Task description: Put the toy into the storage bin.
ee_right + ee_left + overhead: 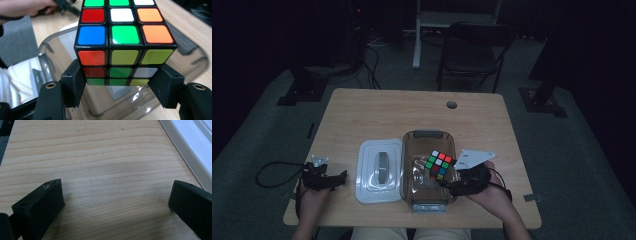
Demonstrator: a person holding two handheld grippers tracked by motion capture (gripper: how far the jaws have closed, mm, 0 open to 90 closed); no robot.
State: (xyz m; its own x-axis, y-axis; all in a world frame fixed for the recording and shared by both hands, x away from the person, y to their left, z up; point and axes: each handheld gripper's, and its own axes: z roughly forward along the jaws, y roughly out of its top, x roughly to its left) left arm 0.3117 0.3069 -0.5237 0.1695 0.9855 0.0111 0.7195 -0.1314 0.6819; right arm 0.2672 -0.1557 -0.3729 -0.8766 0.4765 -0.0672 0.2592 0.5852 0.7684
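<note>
the right tool is clamped on a colour puzzle cube, its two black jaws pressing the cube's lower sides, as the right gripper view makes plain with the cube wedged between them. in the high view the cube hangs over the clear tinted container that sits at the middle of the bench, over its right half and nearer the near end than the far one. the relation that matters is straight down: the container's open mouth lies directly beneath the cube, and its long axis runs near to far, so a lowering of the right hand looks like the likely next move. the white lid lies flat on the bench just left of the container, its grey handle up. the left tool rests near the left near corner of the bench, well apart from the cube, so the right hand is clearly the nearer one. the left gripper view shows its jaws standing wide with bare wood between them and the lid's white edge at the far right. the right gripper view adds the container's rim and wall seen under the cube, which the dim high view barely resolves.
</note>
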